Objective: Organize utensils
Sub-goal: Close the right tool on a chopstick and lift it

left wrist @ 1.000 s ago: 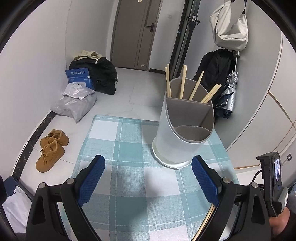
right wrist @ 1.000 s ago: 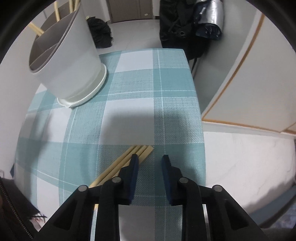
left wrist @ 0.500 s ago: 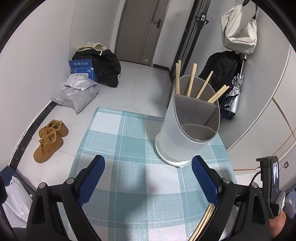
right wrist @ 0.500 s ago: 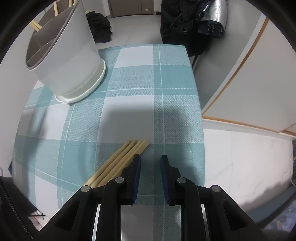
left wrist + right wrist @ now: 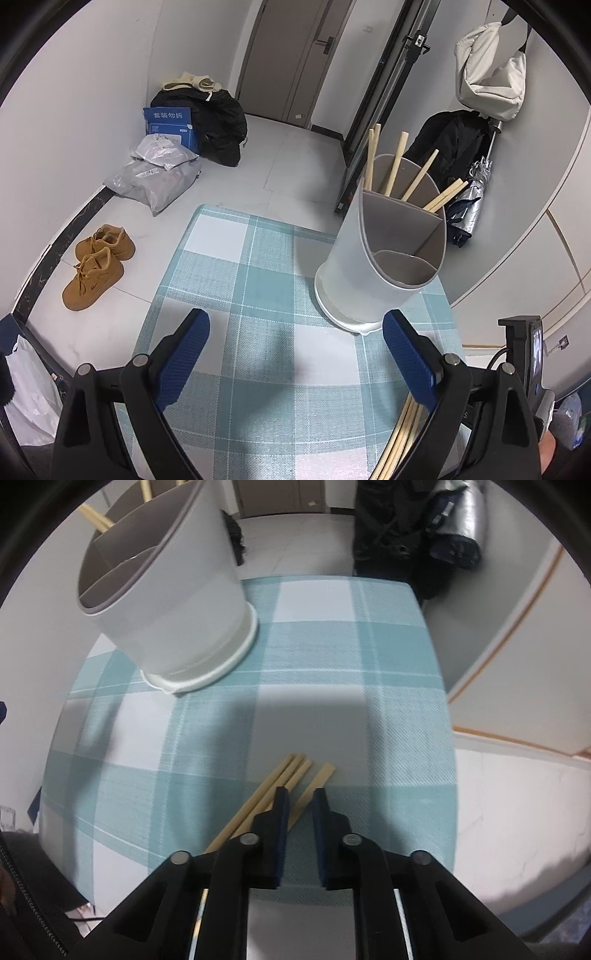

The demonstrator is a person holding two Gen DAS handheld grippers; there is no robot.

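A white utensil holder (image 5: 380, 254) with grey dividers stands on the teal checked table (image 5: 258, 280); several wooden chopsticks (image 5: 395, 166) stick up from its far compartment. It also shows in the right wrist view (image 5: 173, 602). Several loose chopsticks (image 5: 291, 786) lie on the cloth near the front edge, also seen in the left wrist view (image 5: 402, 432). My right gripper (image 5: 299, 797) hovers over them with its jaws narrowly apart; one chopstick lies between and below the fingertips. My left gripper (image 5: 295, 332) is wide open and empty above the table.
The table's right edge (image 5: 439, 686) drops to a white floor. On the floor to the left lie brown shoes (image 5: 96, 266), grey parcels (image 5: 155, 177) and a black bag (image 5: 218, 122). A folded umbrella (image 5: 469, 199) leans beside the wall behind the holder.
My right gripper has moved forward over the loose chopsticks; one now lies apart from the others, between the fingers. The left gripper has pulled back and up slightly, still open.
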